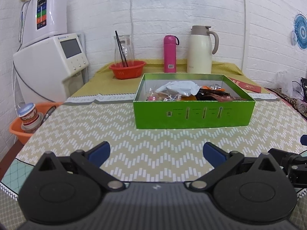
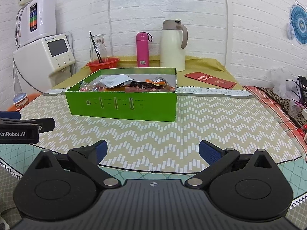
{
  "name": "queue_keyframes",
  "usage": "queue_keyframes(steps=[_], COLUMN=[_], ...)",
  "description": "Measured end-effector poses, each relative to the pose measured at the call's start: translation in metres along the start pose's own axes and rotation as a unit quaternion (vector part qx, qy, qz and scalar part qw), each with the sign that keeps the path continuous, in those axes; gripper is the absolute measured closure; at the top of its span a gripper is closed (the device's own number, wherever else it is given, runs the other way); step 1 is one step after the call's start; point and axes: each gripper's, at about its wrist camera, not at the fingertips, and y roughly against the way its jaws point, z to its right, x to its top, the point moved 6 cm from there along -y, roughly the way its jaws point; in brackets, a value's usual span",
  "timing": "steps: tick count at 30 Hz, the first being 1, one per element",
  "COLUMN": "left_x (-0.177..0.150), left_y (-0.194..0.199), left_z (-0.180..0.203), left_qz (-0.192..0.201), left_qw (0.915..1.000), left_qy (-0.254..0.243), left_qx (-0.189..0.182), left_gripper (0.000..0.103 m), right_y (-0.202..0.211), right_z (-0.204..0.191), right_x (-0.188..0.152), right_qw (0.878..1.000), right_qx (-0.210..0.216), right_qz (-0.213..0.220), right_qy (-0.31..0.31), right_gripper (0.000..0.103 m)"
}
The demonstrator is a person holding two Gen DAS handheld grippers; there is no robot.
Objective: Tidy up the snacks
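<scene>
Snacks (image 1: 184, 92) lie heaped in an open green box (image 1: 193, 115) on the patterned surface (image 1: 96, 126), its long side running left to right, far ahead of both sets of jaws. Left gripper (image 1: 156, 151) faces it just right of centre; right gripper (image 2: 152, 150) sees it to the left. Both jaws stand wide and empty.

A home kitchen corner: water purifier (image 1: 49, 65), thermos jug (image 1: 200, 49), pink flask (image 1: 169, 53) on a cloth-covered counter (image 1: 86, 126).
</scene>
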Motion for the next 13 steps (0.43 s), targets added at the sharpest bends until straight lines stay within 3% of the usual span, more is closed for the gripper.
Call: queue_keyframes(steps=[13], left_x=[-0.0014], left_y=[-0.0012], left_z=[-0.0062], left_qz=[0.0], left_qw=[1.0], left_qy=[0.006], left_qx=[0.005], left_gripper=[0.0], right_y=[-0.0035], right_z=[-0.0023], right_x=[-0.0008], right_qw=[1.0], right_qx=[-0.002], right_qz=[-0.005], right_qy=[0.009], right_gripper=[0.0])
